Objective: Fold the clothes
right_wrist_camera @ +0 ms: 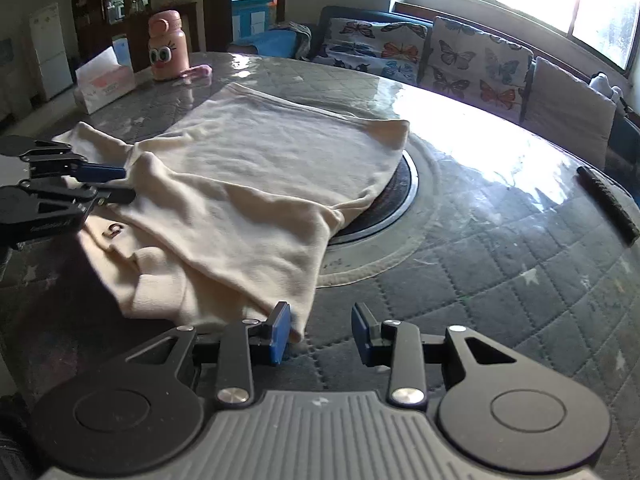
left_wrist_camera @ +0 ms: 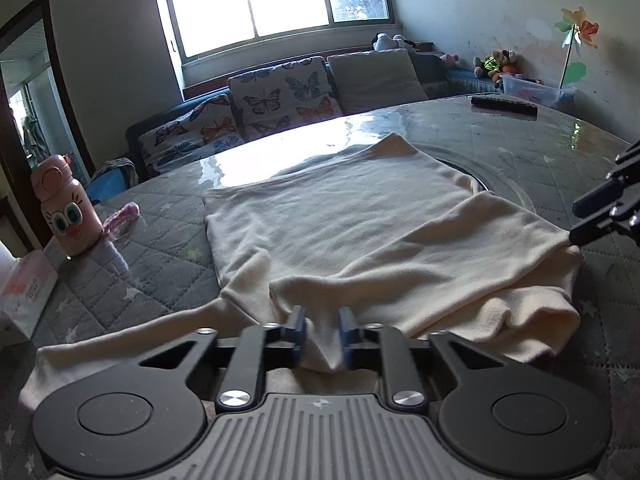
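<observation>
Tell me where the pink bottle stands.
The pink bottle stands upright at the table's far left in the left wrist view, beside the tissue box, left of the cream garment.

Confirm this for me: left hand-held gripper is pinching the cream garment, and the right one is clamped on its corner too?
Not quite. The left hand-held gripper does pinch the cream garment, but the right hand-held gripper is open, the corner beside one pad, as the right wrist view shows.

One garment (left_wrist_camera: 340, 216), one bottle (left_wrist_camera: 66, 208), two butterfly cushions (left_wrist_camera: 286, 92).
</observation>
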